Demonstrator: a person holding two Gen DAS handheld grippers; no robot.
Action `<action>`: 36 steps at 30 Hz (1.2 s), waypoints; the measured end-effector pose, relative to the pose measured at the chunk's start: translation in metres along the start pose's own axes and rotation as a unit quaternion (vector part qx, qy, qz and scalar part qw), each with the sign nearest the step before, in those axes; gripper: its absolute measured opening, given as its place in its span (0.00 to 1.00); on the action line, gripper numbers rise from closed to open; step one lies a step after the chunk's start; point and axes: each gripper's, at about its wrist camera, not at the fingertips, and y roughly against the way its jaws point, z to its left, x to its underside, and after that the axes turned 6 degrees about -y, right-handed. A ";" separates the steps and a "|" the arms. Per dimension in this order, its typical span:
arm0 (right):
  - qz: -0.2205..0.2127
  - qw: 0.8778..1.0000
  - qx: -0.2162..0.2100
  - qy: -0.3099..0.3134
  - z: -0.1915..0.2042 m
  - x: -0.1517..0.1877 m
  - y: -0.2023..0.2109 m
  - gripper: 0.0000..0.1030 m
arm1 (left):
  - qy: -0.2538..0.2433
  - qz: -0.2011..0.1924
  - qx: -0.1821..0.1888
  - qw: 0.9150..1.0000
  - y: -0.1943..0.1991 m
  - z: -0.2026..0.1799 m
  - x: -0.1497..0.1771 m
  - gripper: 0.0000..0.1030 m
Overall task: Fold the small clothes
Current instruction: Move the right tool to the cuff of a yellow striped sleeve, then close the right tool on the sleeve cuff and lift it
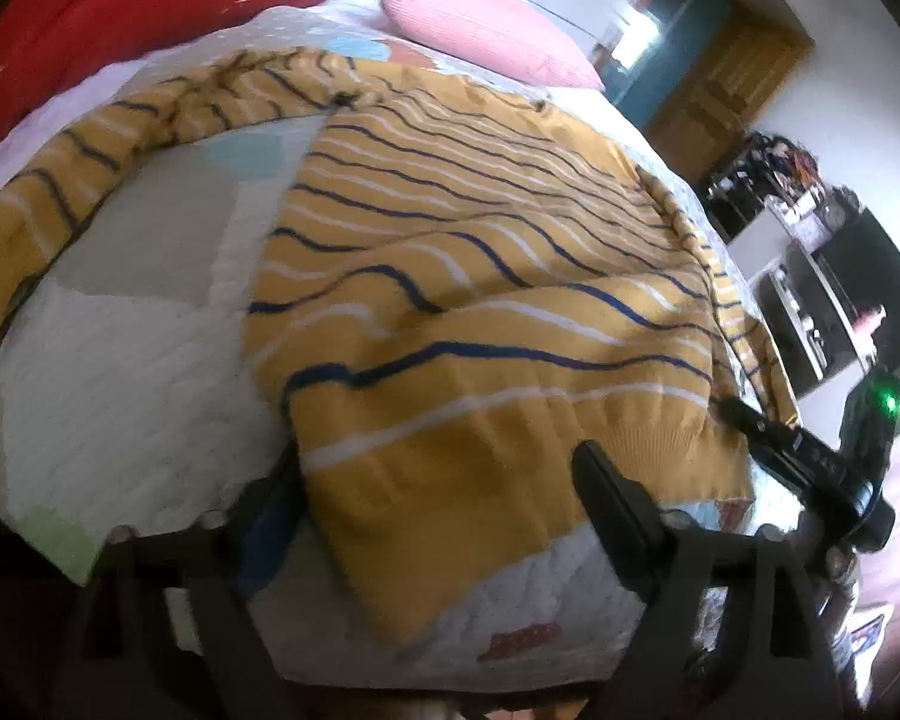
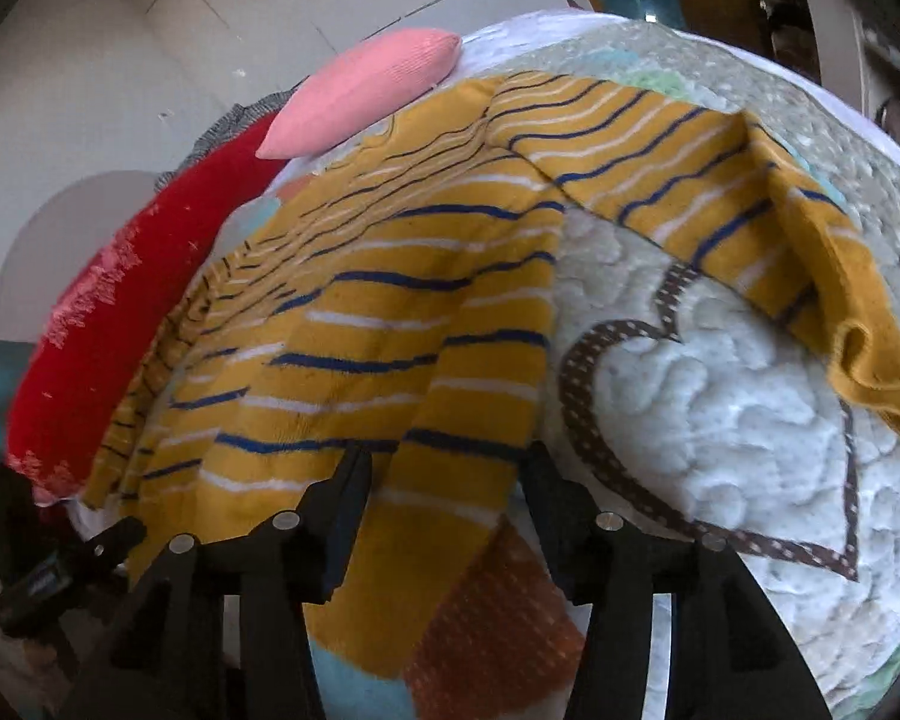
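Now the yellow striped sweater lies spread on the quilted bed, filling mid-frame; left gripper and right gripper have jaws wide, straddling its hem.

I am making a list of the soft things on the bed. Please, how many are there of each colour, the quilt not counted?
Yellow striped: 1, the sweater
Red: 1, the red pillow
Pink: 1, the pink pillow
Total: 3
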 end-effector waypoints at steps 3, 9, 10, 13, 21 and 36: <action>0.021 0.999 -0.029 -0.009 0.007 -0.007 -0.007 0.12 | 0.019 0.028 -0.005 0.999 -0.005 0.006 -0.006 0.13; 0.023 0.997 -0.062 -0.027 -0.002 0.004 0.037 0.09 | 0.019 0.029 -0.012 0.999 0.037 0.007 0.009 0.09; 0.018 0.997 -0.064 -0.025 -0.006 0.011 0.049 0.09 | 0.014 0.023 -0.018 0.999 0.044 0.006 0.015 0.09; 0.019 0.997 -0.066 -0.038 -0.021 0.028 0.063 0.09 | 0.012 0.018 -0.017 1.000 0.053 0.010 0.027 0.12; -0.070 0.997 0.026 -0.001 -0.033 0.010 0.097 0.28 | -0.020 -0.016 -0.066 0.997 0.065 0.008 0.028 0.54; -0.111 0.982 0.148 0.029 -0.087 -0.058 0.086 0.06 | -0.057 -0.011 -0.078 0.995 0.059 -0.022 0.016 0.62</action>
